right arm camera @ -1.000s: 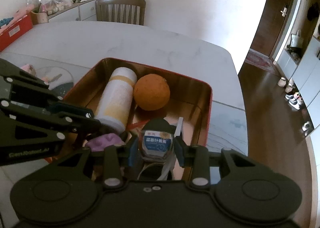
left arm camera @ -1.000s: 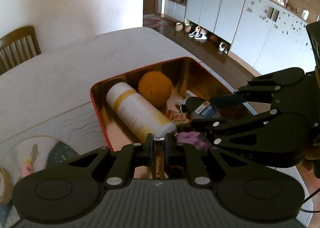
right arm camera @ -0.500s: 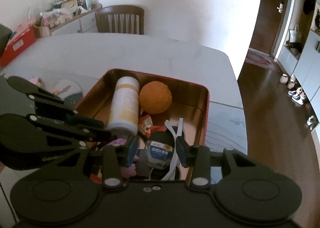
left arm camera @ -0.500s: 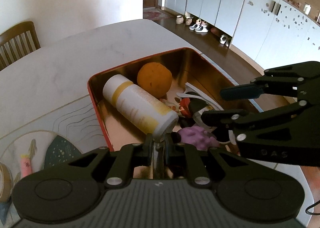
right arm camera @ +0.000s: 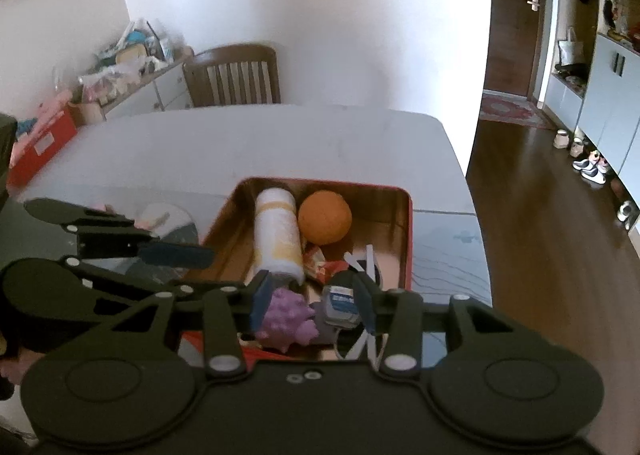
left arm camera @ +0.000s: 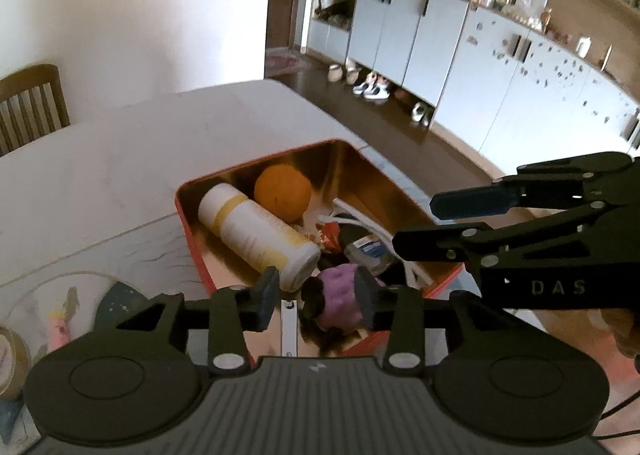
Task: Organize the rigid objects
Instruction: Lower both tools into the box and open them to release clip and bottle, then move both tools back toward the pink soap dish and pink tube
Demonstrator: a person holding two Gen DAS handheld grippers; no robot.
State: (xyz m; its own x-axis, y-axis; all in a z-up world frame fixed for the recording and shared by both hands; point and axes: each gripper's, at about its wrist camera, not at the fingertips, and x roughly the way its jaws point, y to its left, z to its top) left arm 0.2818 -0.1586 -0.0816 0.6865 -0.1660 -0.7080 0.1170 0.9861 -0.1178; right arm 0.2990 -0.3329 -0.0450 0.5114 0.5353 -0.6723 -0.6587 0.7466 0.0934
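Observation:
A red tin [left arm camera: 280,159] [right arm camera: 404,191] with a gold inside holds a white and yellow bottle [left arm camera: 256,231] [right arm camera: 278,235], an orange ball [left arm camera: 283,191] [right arm camera: 325,217], a red wrapper [left arm camera: 330,233], a white strap [right arm camera: 370,255], a purple knobbly toy [left arm camera: 342,297] [right arm camera: 286,317] and a small blue-labelled item [left arm camera: 368,251] [right arm camera: 340,305]. My left gripper [left arm camera: 316,297] [right arm camera: 200,271] hovers over the tin's near end. Its jaws are opening and its pads press on nothing. My right gripper [right arm camera: 314,301] [left arm camera: 416,223] is also opening, above the toy and the labelled item, which lie loose in the tin.
The tin sits on a pale table near its right edge, with dark wood floor beyond. A picture placemat [left arm camera: 80,295] and a tape roll [left arm camera: 12,363] lie left of the tin. A wooden chair [right arm camera: 236,75] stands at the far side, a red box [right arm camera: 40,143] far left.
Both grippers rose and drew back from the tin. The left jaws went from shut to open. The right jaws widened off the blue-labelled item, which now rests in the tin.

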